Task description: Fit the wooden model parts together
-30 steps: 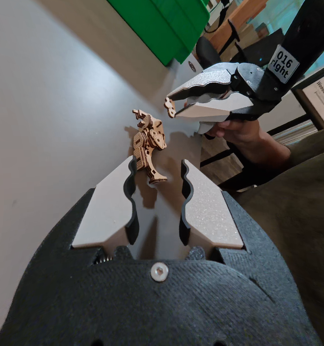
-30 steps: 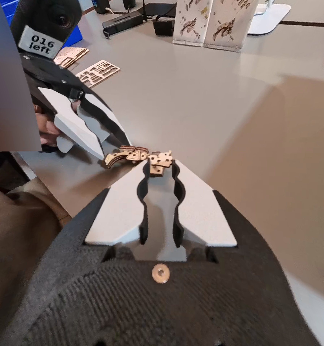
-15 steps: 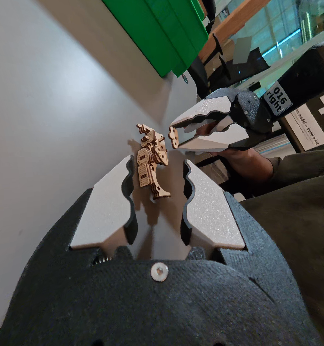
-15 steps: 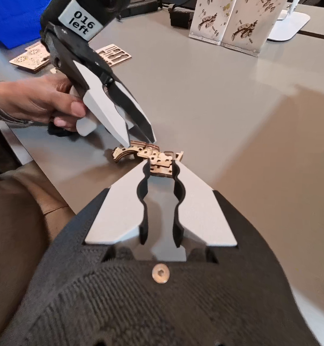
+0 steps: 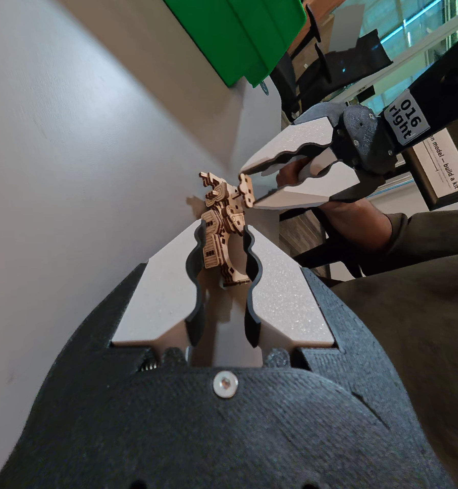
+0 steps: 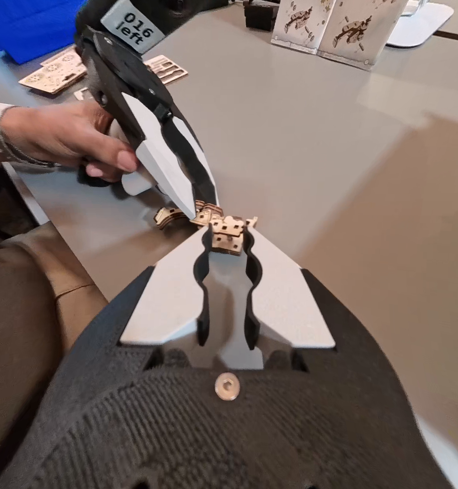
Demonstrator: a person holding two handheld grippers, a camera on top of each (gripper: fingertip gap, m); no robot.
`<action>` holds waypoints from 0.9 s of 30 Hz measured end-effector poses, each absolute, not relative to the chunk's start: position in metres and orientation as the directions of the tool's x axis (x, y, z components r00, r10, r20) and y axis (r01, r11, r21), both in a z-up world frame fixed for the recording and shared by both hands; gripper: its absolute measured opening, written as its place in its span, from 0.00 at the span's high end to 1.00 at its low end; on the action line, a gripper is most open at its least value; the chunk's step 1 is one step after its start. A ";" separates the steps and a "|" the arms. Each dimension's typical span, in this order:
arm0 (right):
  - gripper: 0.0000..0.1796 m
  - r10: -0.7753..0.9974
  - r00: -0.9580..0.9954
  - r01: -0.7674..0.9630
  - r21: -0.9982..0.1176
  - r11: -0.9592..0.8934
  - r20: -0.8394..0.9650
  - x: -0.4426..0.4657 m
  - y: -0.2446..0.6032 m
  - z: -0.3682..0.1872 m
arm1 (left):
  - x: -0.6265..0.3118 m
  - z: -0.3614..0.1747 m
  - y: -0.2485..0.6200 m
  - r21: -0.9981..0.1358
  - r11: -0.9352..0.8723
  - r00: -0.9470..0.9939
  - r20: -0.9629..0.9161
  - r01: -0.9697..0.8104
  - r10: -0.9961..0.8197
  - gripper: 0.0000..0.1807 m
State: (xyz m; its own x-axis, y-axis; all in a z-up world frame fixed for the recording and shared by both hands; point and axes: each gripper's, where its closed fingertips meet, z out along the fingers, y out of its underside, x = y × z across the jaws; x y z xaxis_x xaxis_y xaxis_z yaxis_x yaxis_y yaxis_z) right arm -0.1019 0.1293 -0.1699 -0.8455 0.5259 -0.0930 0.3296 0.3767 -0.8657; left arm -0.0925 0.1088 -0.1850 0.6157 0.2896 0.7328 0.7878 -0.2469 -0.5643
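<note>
We see the right gripper [image 5: 245, 191] clamped on a small wooden piece [image 5: 245, 190], just beside the upper end of the wooden model [image 5: 222, 230] lying on the table [image 5: 77, 158]; the left gripper [image 5: 223, 230] straddles it, apparently not yet clamped

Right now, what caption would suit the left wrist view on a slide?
Left gripper straddles the wooden model on the table while the right gripper brings a small wooden part.
</note>
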 end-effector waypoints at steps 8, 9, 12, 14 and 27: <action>0.88 0.510 -0.859 0.303 -0.846 0.438 -0.044 -0.096 0.129 -0.175 | -0.093 -0.185 0.109 -0.559 -0.245 0.611 0.739 0.792 0.284 0.86; 0.88 0.507 -0.861 0.295 -0.847 0.442 -0.035 -0.096 0.128 -0.175 | -0.093 -0.185 0.109 -0.559 -0.245 0.610 0.740 0.792 0.284 0.86; 0.88 0.497 -0.867 0.289 -0.846 0.448 -0.032 -0.095 0.126 -0.176 | -0.093 -0.185 0.109 -0.557 -0.244 0.608 0.742 0.794 0.283 0.86; 0.88 0.500 -0.866 0.285 -0.847 0.450 -0.026 -0.096 0.126 -0.176 | -0.093 -0.185 0.109 -0.556 -0.244 0.606 0.743 0.795 0.283 0.86; 0.88 0.495 -0.868 0.289 -0.849 0.441 -0.038 -0.097 0.127 -0.176 | -0.093 -0.185 0.109 -0.553 -0.242 0.603 0.746 0.797 0.282 0.87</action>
